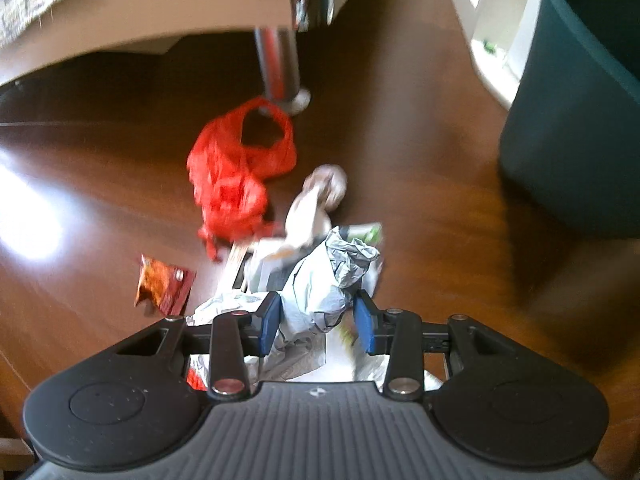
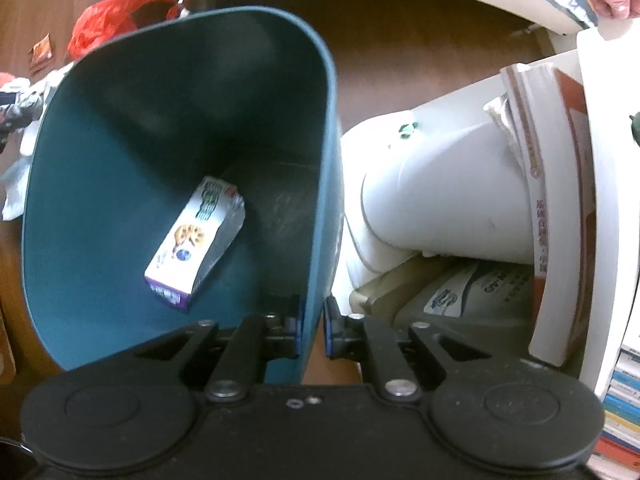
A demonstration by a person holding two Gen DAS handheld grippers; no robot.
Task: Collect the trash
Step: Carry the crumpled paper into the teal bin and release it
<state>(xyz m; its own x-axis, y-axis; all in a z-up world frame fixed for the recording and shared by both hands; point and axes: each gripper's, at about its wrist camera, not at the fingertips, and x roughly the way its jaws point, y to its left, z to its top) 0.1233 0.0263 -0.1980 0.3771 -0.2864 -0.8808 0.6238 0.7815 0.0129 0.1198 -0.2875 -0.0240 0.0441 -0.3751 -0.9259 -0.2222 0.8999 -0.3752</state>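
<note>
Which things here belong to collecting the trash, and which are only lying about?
For the job:
- teal trash bin, its wall pinched by the right gripper
- grey crumpled bag in the left gripper
- small carton inside the bin
- red plastic bag, orange snack wrapper on the floor

Only lying about:
- table leg
- shelf books
- white container

Teal bin [image 2: 120, 160]; red bag [image 1: 236, 172]; grey wrapper [image 1: 320, 280]

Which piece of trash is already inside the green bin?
Only the white and purple carton, lying tilted at the bottom of the bin. The red plastic bag, the orange snack wrapper and the grey crumpled bag are outside it.
</note>
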